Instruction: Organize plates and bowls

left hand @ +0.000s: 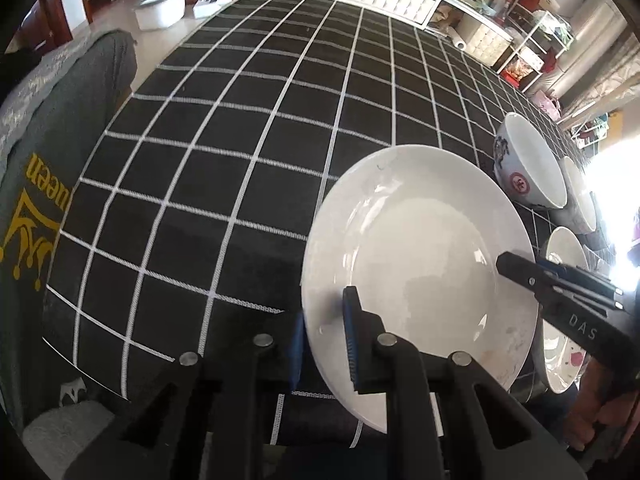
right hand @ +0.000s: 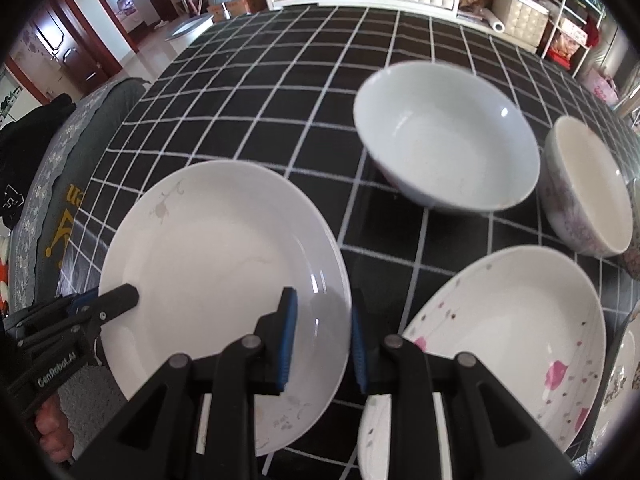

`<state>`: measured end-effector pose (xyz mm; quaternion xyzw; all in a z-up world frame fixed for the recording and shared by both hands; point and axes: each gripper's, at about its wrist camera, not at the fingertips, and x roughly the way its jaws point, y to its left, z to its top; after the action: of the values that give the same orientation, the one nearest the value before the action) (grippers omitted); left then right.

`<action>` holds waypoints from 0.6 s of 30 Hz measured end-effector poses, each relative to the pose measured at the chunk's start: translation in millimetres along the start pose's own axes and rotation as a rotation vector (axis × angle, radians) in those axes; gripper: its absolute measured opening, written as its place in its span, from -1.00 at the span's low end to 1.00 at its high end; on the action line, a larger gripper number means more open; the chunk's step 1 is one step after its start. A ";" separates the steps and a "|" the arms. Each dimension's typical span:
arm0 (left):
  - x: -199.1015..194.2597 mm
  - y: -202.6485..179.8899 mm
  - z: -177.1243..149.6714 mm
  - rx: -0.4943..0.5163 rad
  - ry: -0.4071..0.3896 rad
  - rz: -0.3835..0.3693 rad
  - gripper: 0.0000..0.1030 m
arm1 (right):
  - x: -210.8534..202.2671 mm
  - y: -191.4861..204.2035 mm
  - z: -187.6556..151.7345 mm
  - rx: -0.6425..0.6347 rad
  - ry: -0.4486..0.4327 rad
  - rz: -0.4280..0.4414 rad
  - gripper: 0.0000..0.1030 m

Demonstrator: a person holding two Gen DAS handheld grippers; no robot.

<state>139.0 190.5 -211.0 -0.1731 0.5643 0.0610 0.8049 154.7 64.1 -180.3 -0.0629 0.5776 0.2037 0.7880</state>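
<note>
**Both grippers hold one white plate by its rim**

The white plate (left hand: 420,264) is round, glossy and shallow, with a faint grey flower print near its edge. It is over the black tablecloth (left hand: 224,168), which is a woven cloth with a grid of thin white lines. The left gripper (left hand: 324,344) is closed on the near left rim of the plate: one blue ribbed pad lies on the upper face, the other is under the rim. The right gripper (right hand: 324,344) has the opposite rim between its blue pads; the left pad touches the plate's inner face, but I cannot tell if the right pad presses the underside.

The left wrist view shows the outside of a deep bowl (left hand: 528,164), with a dark blue drawing and a red round emblem. Its inside is hidden there. In this view the other dishes are only narrow slices at the right edge.

The right wrist view shows the smooth, plain white inside of this deep bowl (right hand: 448,140). Beside it stands a smaller bowl (right hand: 588,188) with a pale purple pattern on its wall. Nearer is a flowered plate (right hand: 516,328) with pink petals and small dots, close beside the white plate.
</note>
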 end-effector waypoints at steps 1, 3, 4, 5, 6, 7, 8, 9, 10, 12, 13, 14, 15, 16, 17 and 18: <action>1.0 0.7 -0.5 -0.002 0.002 0.002 -0.70 | 2.1 -0.2 -1.2 0.002 0.006 0.006 -0.43; 2.7 2.6 -1.9 -0.005 0.001 0.007 -0.70 | 3.2 0.1 -2.8 0.001 0.004 0.011 -0.43; 3.2 2.8 -2.3 0.007 -0.009 -0.001 -0.70 | 3.3 2.5 -2.7 -0.010 0.016 -0.002 -0.43; 3.3 2.7 -1.9 0.015 -0.011 0.005 -0.70 | 3.7 4.4 -2.8 -0.023 0.014 -0.008 -0.43; 3.5 2.0 -0.9 0.029 -0.009 0.009 -0.69 | 3.6 5.0 -3.0 -0.033 0.012 -0.011 -0.43; 2.9 2.7 -1.4 0.033 -0.005 0.011 -0.70 | 2.9 3.9 -3.1 -0.035 0.014 -0.003 -0.43; 0.2 2.5 -1.3 0.034 -0.006 0.035 -0.70 | 0.6 1.1 -3.7 -0.023 0.015 0.012 -0.43; -2.6 1.2 -2.2 0.036 -0.011 0.058 -0.70 | -3.9 -2.2 -5.0 -0.009 0.010 0.019 -0.43; -7.9 0.5 -3.3 0.036 -0.021 0.086 -0.70 | -9.6 -5.3 -6.0 -0.002 0.000 0.019 -0.43; -22.8 0.1 -5.7 0.024 -0.042 0.120 -0.70 | -26.4 -12.8 -11.3 -0.002 -0.025 0.017 -0.43; -30.6 -0.8 -6.7 0.017 -0.053 0.113 -0.70 | -35.8 -16.2 -14.3 -0.003 -0.041 0.026 -0.43; -37.7 -2.5 -7.9 0.014 -0.061 0.101 -0.70 | -42.1 -19.2 -17.0 0.001 -0.050 0.027 -0.43; -45.6 -5.1 -9.4 0.014 -0.068 0.088 -0.70 | -50.3 -23.5 -19.9 0.008 -0.060 0.028 -0.43; -52.6 -9.7 -10.5 0.016 -0.076 0.077 -0.70 | -57.7 -28.3 -22.7 0.019 -0.072 0.036 -0.43; -61.8 -16.5 -12.9 0.022 -0.087 0.062 -0.70 | -66.0 -33.5 -26.1 0.035 -0.085 0.054 -0.43; -69.4 -20.0 -15.6 0.031 -0.096 0.047 -0.70 | -73.2 -38.3 -28.9 0.048 -0.094 0.068 -0.43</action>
<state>106.4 173.1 -147.1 -0.1440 0.5298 0.0793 0.8320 126.0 1.4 -126.4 -0.0147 0.5463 0.2195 0.8082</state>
